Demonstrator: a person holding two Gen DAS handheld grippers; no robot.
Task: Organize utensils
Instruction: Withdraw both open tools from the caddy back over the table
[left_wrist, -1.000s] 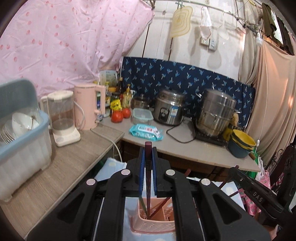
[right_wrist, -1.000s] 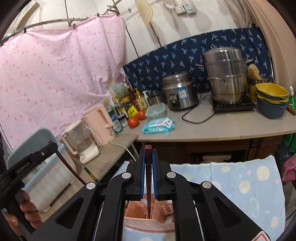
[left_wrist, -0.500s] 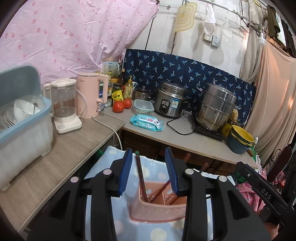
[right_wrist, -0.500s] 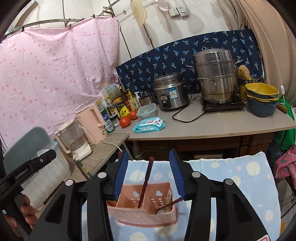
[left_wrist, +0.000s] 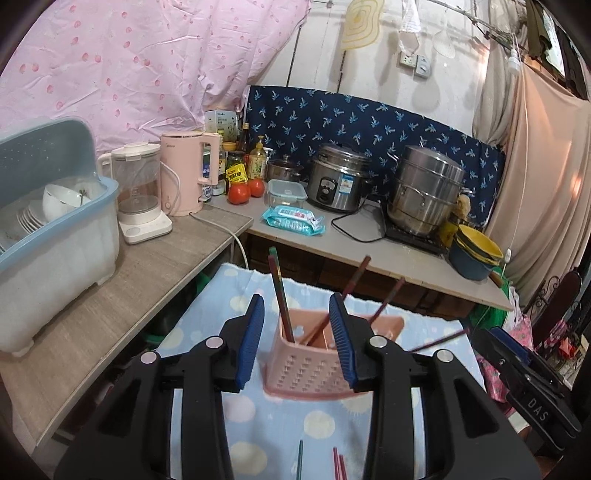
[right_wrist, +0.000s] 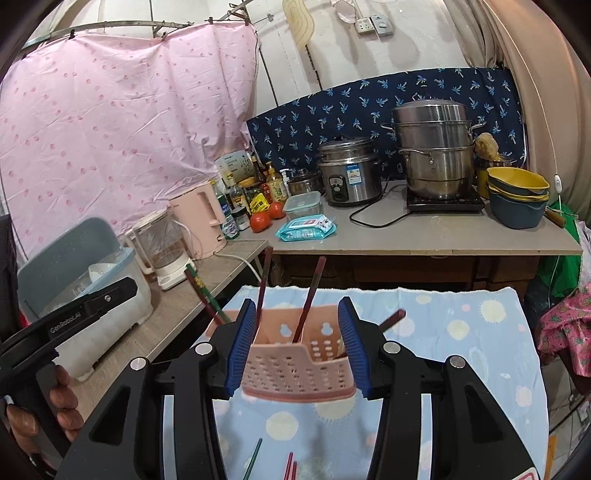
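A pink perforated utensil basket (left_wrist: 314, 358) stands on a blue spotted cloth (left_wrist: 258, 424); it also shows in the right wrist view (right_wrist: 295, 369). Several dark red chopsticks (left_wrist: 280, 295) stand or lean in it, also seen in the right wrist view (right_wrist: 310, 295). My left gripper (left_wrist: 297, 343) is open and empty, just in front of the basket. My right gripper (right_wrist: 295, 347) is open and empty, its jaws on either side of the basket's front. Loose chopsticks (left_wrist: 338, 463) lie on the cloth near me; they also show in the right wrist view (right_wrist: 290, 465).
A blue dish rack (left_wrist: 55, 229) with bowls, a blender (left_wrist: 140, 195) and a pink kettle (left_wrist: 184, 173) stand on the wooden counter at left. A rice cooker (left_wrist: 338, 181), steel steamer pot (left_wrist: 428, 192), wipes pack (left_wrist: 293, 219) and stacked bowls (left_wrist: 476, 254) are behind.
Both grippers were shut on a chopstick over the basket one second ago. Both opened, leaving the chopsticks in the basket, and have drawn back and opened wider.
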